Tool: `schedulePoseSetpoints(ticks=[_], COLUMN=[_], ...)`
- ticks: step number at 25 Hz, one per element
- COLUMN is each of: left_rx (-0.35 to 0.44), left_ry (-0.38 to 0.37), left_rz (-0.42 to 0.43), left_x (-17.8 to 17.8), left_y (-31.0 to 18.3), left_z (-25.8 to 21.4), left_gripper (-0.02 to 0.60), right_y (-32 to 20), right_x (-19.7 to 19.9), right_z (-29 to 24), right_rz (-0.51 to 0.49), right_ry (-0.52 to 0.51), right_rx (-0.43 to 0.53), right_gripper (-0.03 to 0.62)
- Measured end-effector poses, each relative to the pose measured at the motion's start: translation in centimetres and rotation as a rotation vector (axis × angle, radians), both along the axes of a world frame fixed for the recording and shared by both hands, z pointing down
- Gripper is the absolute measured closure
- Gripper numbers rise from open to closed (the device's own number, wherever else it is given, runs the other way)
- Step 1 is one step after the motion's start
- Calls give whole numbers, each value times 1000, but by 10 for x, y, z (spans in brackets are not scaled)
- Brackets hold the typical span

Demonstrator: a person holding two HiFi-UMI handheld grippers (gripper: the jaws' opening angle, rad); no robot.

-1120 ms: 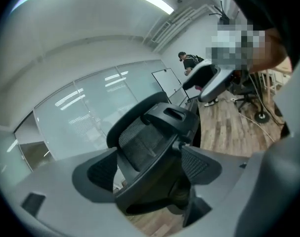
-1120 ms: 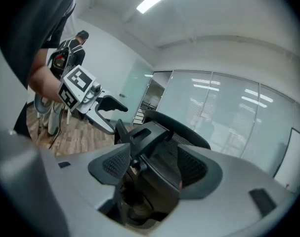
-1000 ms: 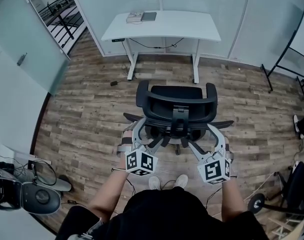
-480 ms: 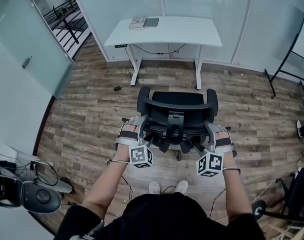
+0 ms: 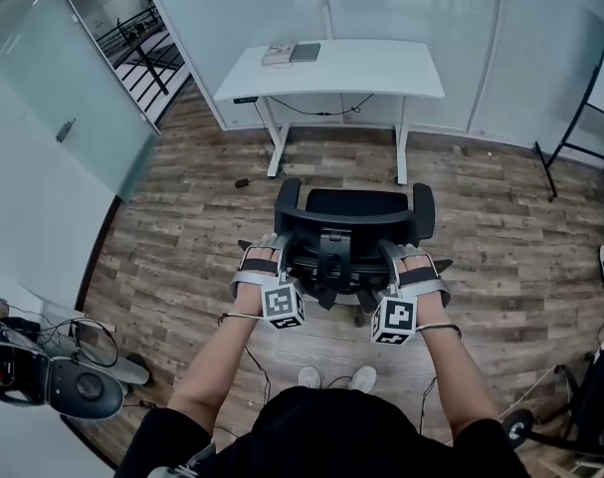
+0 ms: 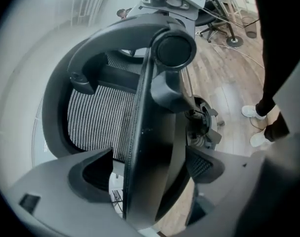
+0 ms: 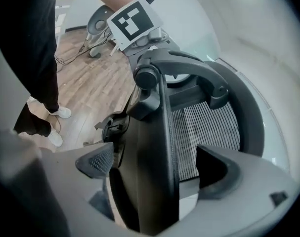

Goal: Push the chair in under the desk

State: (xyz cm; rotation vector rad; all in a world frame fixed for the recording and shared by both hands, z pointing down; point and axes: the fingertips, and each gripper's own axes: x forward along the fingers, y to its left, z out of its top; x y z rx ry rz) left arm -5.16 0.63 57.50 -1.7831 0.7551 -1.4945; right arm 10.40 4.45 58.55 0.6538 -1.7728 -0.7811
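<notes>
One black mesh-backed office chair (image 5: 351,205) stood on the wooden floor (image 5: 182,227) directly ahead of the fingers. It was well apart from the single white counter (image 5: 371,63) farther beyond them, so it was not yet under it. The left gripper (image 6: 150,166) had its fingers (image 6: 96,174) spread apart, with the left edge of the chair's backrest frame standing between them and a sliver of gap on either side. The right gripper (image 7: 154,166) had just been opening its fingers (image 7: 96,163), and they too stood wide, straddling the right edge of the frame without pinching it. Since neither pair was clamped, a push would likely bear on the frame loosely, and the edges could slide out from between the fingers if either hand tilted. An uneven push from the two sides would probably swivel or veer the chair. One of its two armrests (image 5: 422,212) might then knock one of the counter's two legs (image 5: 278,152) instead of passing between them. A dark cable (image 5: 321,111) hanging under the counter could also snag, though how low it hung was hard to judge. Counted: one chair, one counter, two grippers, two flat items (image 5: 278,55) on the counter's far left corner, and two white shoes (image 5: 309,376) behind the fingers.
</notes>
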Motion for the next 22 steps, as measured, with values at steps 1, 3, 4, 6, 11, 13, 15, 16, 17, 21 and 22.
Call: schedulePoseSetpoints(ticks=[1, 3, 4, 6, 11, 13, 15, 16, 17, 21, 22], left_rx=[-4, -8, -6, -3, -8, 3, 10, 10, 11, 20, 19], left_ry=[-6, -28, -45, -72, -61, -57, -54, -53, -51, -41, -41], left_rz=[-5, -14, -19, -29, -30, -26, -23, -22, -22, -30, -34], left_x=[1, 2, 2, -1, 1, 0, 0, 1, 2, 4, 3], left_y=[-1, -4, -6, -10, -13, -13, -14, -14, -14, -15, -18], left_z=[3, 8, 11, 18, 27, 23, 22, 22, 22, 22, 23], left_gripper=[126, 126, 126, 126, 126, 126, 126, 127, 127, 127, 127], right_y=[-2, -4, -6, -9, -8, -10, -16, -18, -20, -26, -29], right_x=[-2, -4, -4, -3, -1, -1, 3, 5, 7, 10, 10], right_z=[0, 6, 9, 13, 17, 19, 21, 21, 21, 19, 19], right_rz=[-8, -13, -10, 0, -2, 0, 10, 19, 30, 43, 39], right_ry=[10, 28, 43, 85, 120, 156, 209, 228, 238, 239, 242], right_rx=[14, 10, 5, 11, -3, 12, 40, 52, 62, 80, 82], right_gripper=[86, 86, 86, 86, 86, 86, 88, 89, 94, 126, 129])
